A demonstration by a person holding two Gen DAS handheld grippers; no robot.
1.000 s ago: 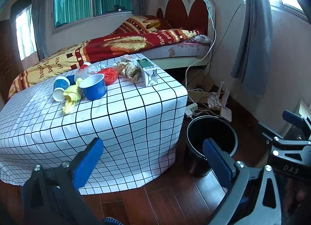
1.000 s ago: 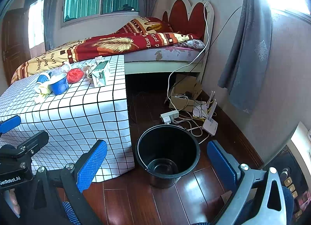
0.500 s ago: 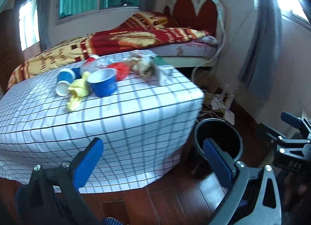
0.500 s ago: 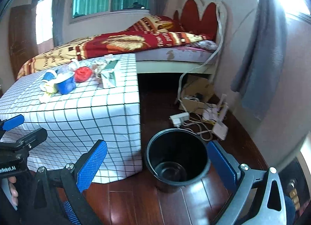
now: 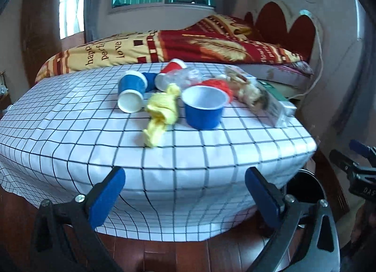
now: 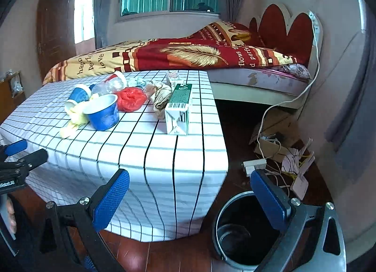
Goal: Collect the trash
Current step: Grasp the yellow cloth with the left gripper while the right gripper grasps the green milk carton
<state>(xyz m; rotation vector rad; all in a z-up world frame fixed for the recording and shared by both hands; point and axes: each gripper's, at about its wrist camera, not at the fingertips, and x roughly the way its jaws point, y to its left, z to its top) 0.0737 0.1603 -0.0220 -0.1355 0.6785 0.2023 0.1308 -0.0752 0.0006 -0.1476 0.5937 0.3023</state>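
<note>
1. We hold the left gripper point(image 5: 184, 183) low in front of a table point(image 5: 70, 126) draped in a white grid-pattern cloth, its blue-padded fingers point(image 5: 107, 195) spread wide with nothing between them.
2. We hold the right gripper point(image 6: 188, 188) at the table's corner, its fingers point(image 6: 111, 199) likewise spread and empty, above a dark wooden floor.
3. The trash sits in a cluster on the tabletop, at about 12 o'clock from the left gripper: an upright blue cup point(image 5: 204, 107), a blue paper cup point(image 5: 131, 92) on its side, a crumpled yellow wrapper point(image 5: 162, 113), a red paper cup point(image 5: 170, 72) tipped over behind them, clear plastic, a red plastic bag point(image 6: 130, 99), a wad of brownish paper point(image 6: 159, 95) and a green-and-white carton point(image 6: 179, 108).
4. A black bin point(image 6: 244, 232) stands on the floor at about 5 o'clock from the table's corner, just beside the hanging cloth and below the right gripper's outer finger.
5. We judge no piece collected yet; the bin looks empty.
6. The pieces crowd together, some touching, so a grab at one could knock the sideways cups rolling off the edge.
7. A finger catching the loose cloth could drag the whole heap.
8. Light wrappers could slip a shallow pinch and miss the bin.
</note>
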